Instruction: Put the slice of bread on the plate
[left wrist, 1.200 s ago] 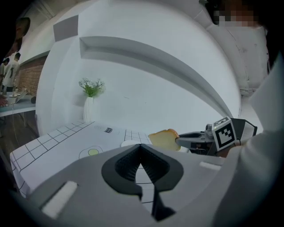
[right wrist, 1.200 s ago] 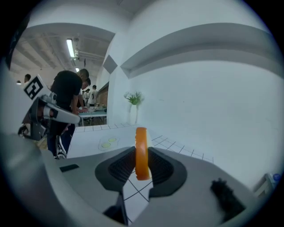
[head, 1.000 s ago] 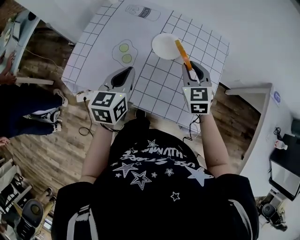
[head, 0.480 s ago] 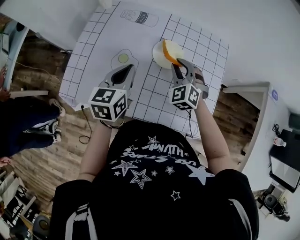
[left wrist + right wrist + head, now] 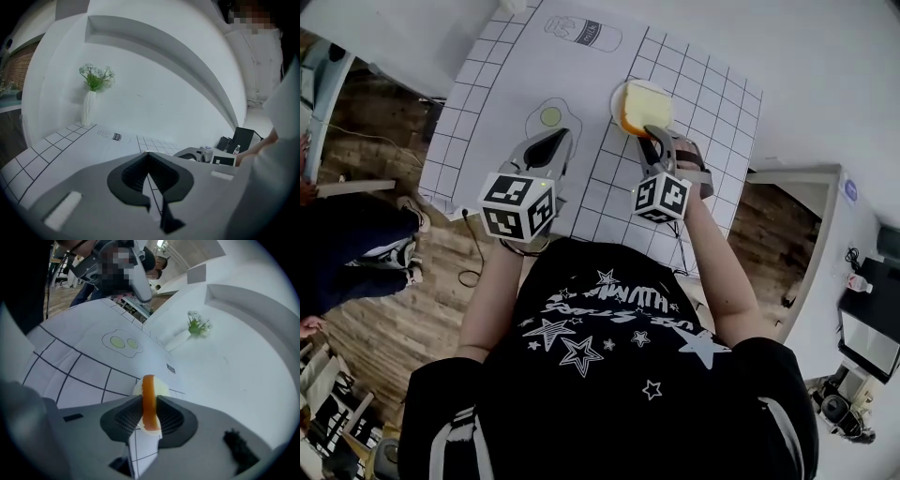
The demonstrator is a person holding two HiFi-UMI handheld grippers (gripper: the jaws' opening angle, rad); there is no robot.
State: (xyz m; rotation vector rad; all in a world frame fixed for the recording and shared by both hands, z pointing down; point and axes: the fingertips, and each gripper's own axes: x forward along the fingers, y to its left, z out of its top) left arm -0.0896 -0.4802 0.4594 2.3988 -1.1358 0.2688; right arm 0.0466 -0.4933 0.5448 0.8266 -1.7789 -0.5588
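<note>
Step in hand: setting down. The right gripper [image 5: 652, 139] has the slice of bread [image 5: 645, 105] over the plate [image 5: 616, 97], covering most of it.
Right fingers [image 5: 123, 419]: just starting to open, with the slice between them, gripped by its crust edge and both pads against it.
Bread's place: lying roughly flat on or just above the plate (I cannot tell whether it touches).
Left gripper [image 5: 547, 150]: fingers [image 5: 133, 176] pinched together on nothing, hanging over the bench [image 5: 712, 103] on the person's side of the plate, to its left.
Next move: probably to let go fully so the slice settles inside the rim, then draw the gripper back towards the person without dragging the crust along.
Around: a printed fried-egg drawing [image 5: 550, 116] just left of the plate; a printed bottle drawing [image 5: 584, 32] beyond the plate; a vase of flowers [image 5: 89, 105] far from it by the wall.
In the way: nothing visible between slice and plate.
</note>
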